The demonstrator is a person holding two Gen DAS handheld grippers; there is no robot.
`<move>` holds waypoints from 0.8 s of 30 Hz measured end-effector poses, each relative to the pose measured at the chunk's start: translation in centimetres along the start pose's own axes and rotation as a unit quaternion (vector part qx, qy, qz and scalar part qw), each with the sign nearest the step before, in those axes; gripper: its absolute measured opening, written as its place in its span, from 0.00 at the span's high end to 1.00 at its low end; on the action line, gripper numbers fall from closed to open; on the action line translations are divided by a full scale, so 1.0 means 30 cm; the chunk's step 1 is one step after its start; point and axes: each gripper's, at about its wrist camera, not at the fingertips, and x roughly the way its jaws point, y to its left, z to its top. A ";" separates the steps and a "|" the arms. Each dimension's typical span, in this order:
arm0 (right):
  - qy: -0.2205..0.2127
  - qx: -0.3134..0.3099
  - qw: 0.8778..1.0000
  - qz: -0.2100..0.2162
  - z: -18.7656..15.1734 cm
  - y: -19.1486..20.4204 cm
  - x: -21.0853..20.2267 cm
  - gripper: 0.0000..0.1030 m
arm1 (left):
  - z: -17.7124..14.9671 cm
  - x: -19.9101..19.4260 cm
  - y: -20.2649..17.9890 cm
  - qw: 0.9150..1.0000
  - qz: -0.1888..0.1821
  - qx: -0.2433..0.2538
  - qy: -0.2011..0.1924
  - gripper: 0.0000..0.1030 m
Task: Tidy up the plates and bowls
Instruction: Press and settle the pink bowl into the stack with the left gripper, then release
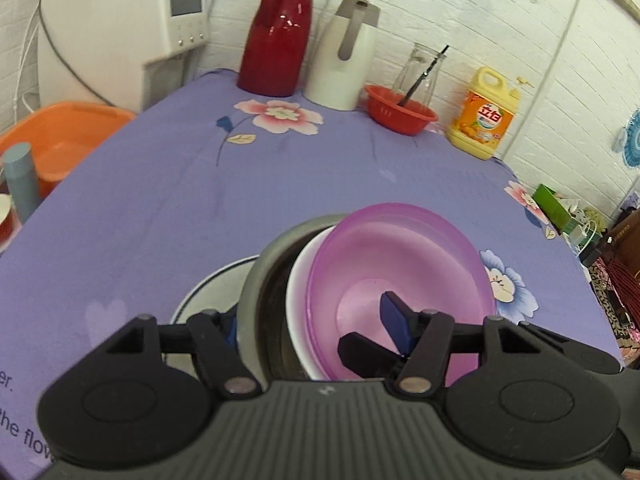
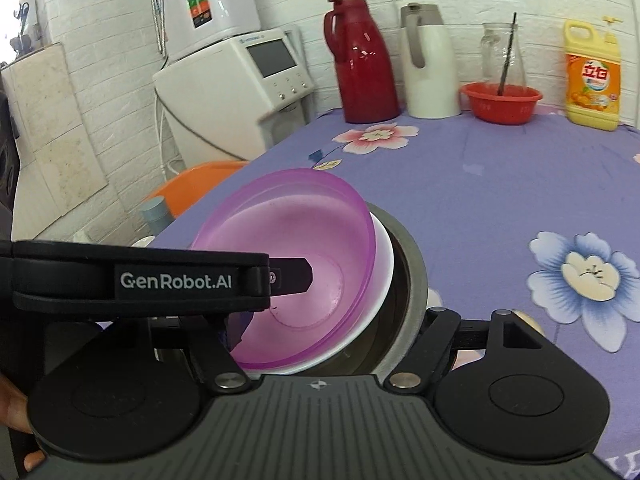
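Purple flowered bench (image 1: 280,184) ahead, thermoses at twelve o'clock. Both my tongs, left (image 1: 316,332) and right (image 2: 332,316), clamp the nested bowl stack (image 1: 372,280), purple bowl (image 2: 296,252) innermost, tilted and apparently lifted. Next: set it down level.

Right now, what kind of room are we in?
Probably a home kitchen corner. A red thermos and yellow dish soap bottle stand on a flowered tablecloth, with a water machine beside it.
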 end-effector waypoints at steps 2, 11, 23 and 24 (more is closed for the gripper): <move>0.011 -0.002 1.000 0.006 -0.006 0.015 0.023 0.00 | -0.010 0.004 0.030 1.000 0.003 -0.006 0.004 0.39; 0.036 0.001 0.999 0.007 -0.030 0.036 0.078 0.00 | -0.025 0.047 0.083 1.000 0.001 -0.015 0.016 0.40; 0.026 -0.010 1.000 0.000 -0.034 0.052 0.080 0.00 | -0.034 0.033 0.074 1.000 0.009 -0.004 -0.009 0.25; 0.024 -0.012 1.000 -0.003 -0.036 0.055 0.078 0.00 | -0.032 0.029 0.075 1.000 0.007 -0.004 -0.013 0.25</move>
